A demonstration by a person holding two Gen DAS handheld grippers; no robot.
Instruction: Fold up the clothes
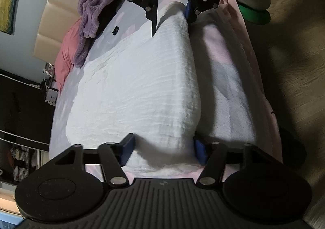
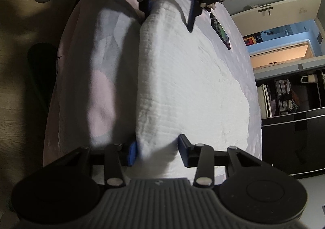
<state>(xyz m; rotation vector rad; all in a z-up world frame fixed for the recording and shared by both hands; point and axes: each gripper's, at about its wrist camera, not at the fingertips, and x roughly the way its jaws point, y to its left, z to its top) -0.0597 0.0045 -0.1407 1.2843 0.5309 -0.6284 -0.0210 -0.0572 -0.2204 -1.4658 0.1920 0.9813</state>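
Blue pads (image 1: 128, 150) on the left gripper (image 1: 163, 152) squeeze one end of a white cloth (image 1: 138, 86), bunching it up between them. At the other end of the cloth the right gripper (image 2: 159, 150) pinches the fold the same way. That white cloth lies long and folded on a bed (image 1: 229, 78) with a pale pink cover. Some fluffy purple clothes (image 1: 95, 11) sit near the headboard. A phone (image 2: 220, 30) lies just beside the cloth.
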